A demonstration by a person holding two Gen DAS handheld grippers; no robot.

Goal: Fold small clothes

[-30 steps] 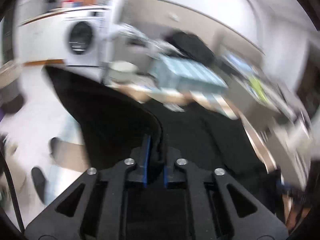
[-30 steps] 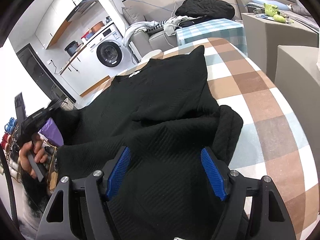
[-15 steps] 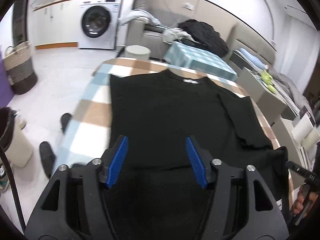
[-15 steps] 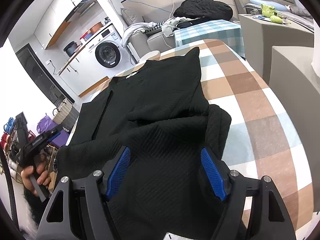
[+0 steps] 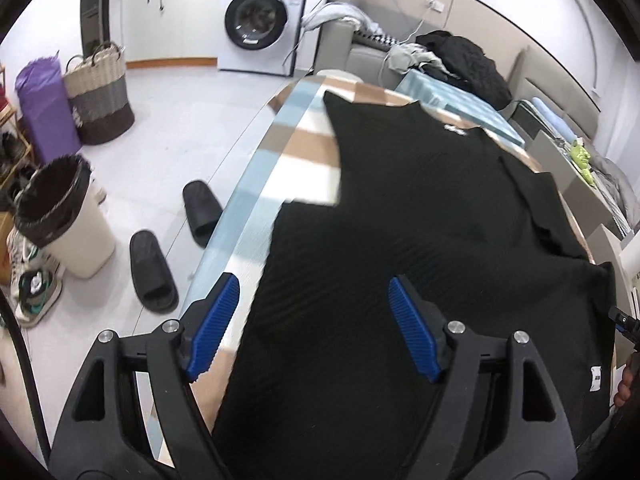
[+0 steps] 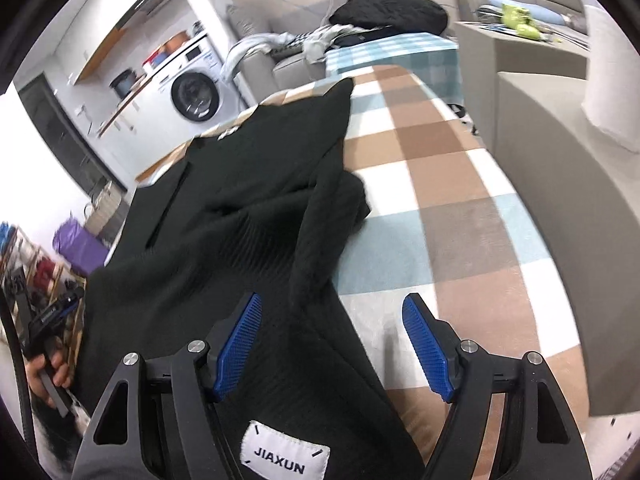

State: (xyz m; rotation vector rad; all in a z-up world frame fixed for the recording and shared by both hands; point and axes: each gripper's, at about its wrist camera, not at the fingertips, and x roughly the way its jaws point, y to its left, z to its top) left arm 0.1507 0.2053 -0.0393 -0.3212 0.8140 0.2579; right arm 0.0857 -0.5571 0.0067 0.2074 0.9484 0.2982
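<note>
Left tool [image 5: 314,326] opening over sweater [image 5: 420,220], nothing gripped.

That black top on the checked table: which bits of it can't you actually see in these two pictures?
- Left wrist view: the black top's near hem, hidden behind the left gripper, whose fingers are opening, and cut by the bottom edge.
- Right wrist view: the top's left side, lost at the picture's edge.
- Both views: the collar label, too small to read.

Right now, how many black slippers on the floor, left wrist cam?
2. One slipper lies by the table edge; the other slipper lies nearer the camera, beside the bin. More may be hidden under the table.
</note>
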